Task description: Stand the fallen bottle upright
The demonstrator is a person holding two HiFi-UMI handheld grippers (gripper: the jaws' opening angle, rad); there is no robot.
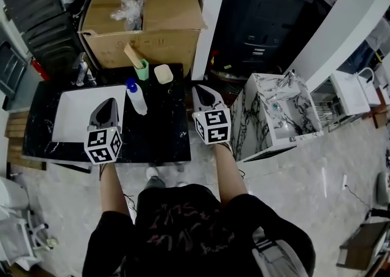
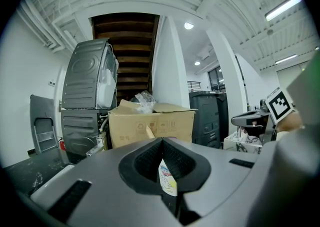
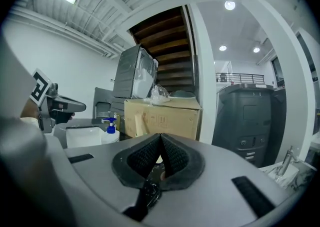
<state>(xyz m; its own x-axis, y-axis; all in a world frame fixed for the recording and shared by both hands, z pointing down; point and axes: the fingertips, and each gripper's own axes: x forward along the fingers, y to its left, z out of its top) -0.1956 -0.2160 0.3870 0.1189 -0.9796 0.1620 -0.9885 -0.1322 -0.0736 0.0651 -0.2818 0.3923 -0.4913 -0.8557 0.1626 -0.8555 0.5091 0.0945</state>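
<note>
Looking down from your head, the black counter (image 1: 159,130) carries a white basin (image 1: 74,115) sunk into its left half. Your left gripper (image 1: 110,102) hangs over the basin's right edge. Its jaws are pressed together at the tips and hold nothing. Its own view shows only a slice of printed label beyond the closed pads.

Just right of that gripper, near it but apart, stands the bottle (image 1: 138,100). It is white with a blue pump top, and the right gripper view shows it upright on the counter beside the basin.

Behind the bottle, toward the back edge, sits a green cup (image 1: 142,70) with a wooden stick leaning out of it. A cream cup (image 1: 163,74) stands just to its right. A cardboard box (image 1: 146,33) rises behind both.

Your right gripper (image 1: 202,91) is just past the counter's right edge, well apart from the bottle. Its jaws are closed tip to tip on nothing. Farther right stands a white marbled washstand (image 1: 253,124).
</note>
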